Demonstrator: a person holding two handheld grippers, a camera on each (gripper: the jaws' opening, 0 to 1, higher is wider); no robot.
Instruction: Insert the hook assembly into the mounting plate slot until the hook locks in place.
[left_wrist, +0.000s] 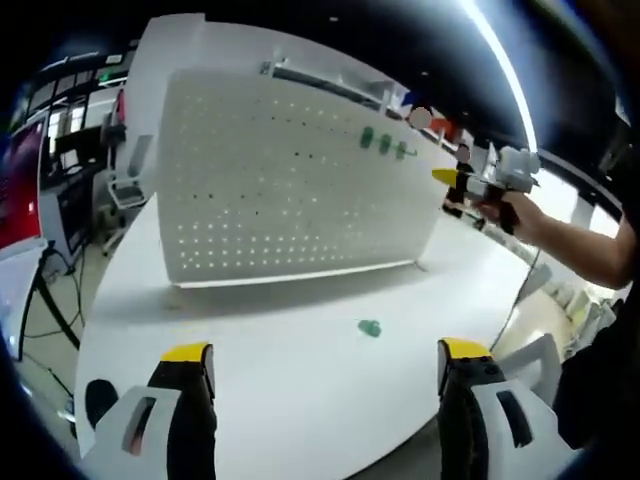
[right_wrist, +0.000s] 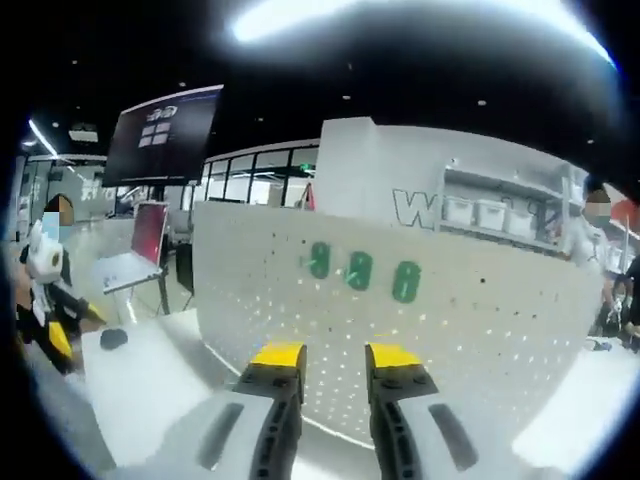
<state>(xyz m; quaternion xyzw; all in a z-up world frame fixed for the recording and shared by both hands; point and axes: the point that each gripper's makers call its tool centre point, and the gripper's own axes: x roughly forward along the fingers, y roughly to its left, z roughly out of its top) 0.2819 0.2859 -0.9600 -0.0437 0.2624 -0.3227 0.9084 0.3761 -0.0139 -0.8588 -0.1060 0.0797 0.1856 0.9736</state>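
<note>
A white pegboard (left_wrist: 290, 180) stands upright on the white table (left_wrist: 300, 400). Three green hooks (left_wrist: 384, 144) hang in a row near its upper right. One loose green hook (left_wrist: 369, 328) lies on the table in front of the board, ahead of my left gripper (left_wrist: 326, 352), whose jaws stand wide open and hold nothing. My right gripper (left_wrist: 455, 182) comes in from the right, held up beside the board's edge by a hand (left_wrist: 515, 212). In the right gripper view my right gripper (right_wrist: 335, 357) faces the pegboard (right_wrist: 480, 320) below the three hooks (right_wrist: 359, 270), jaws narrowly apart and empty.
A small black object (left_wrist: 98, 398) lies near the table's left edge. The left gripper (right_wrist: 45, 310) shows at the far left of the right gripper view. A laptop (right_wrist: 135, 250) and a big screen (right_wrist: 160, 135) stand behind. Shelves with bins (right_wrist: 485, 212) rise beyond the board.
</note>
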